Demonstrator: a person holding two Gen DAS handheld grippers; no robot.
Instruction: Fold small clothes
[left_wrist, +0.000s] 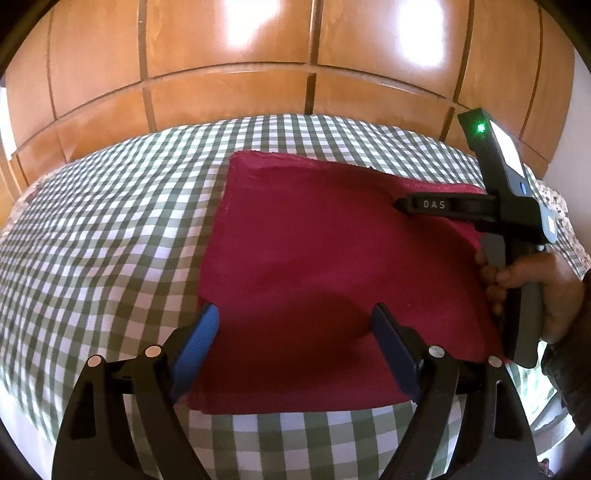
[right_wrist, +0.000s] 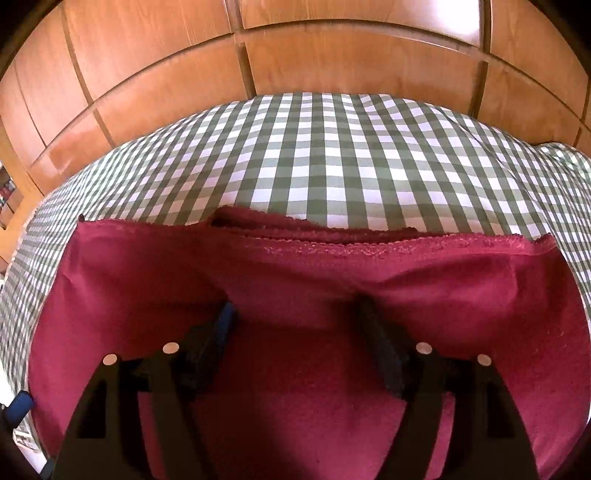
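The red cloth (left_wrist: 325, 266) lies folded flat on the checked bedcover (left_wrist: 110, 229), beneath both spread jaws. The left gripper (left_wrist: 295, 325) and right gripper (right_wrist: 295, 314) are released, empty. Wooden wardrobe panels (left_wrist: 229, 96) stand beyond the jaws.

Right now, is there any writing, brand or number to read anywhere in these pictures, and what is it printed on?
"DAS": pale letters on the black finger of the right gripper, seen from the left wrist camera as it lies over the red cloth.
White label patches on that gripper's grey body: they look blank, washed out by glare.
Shelf items at the left edge of the right wrist view: too small and blurred to read.
Nothing else bears text.
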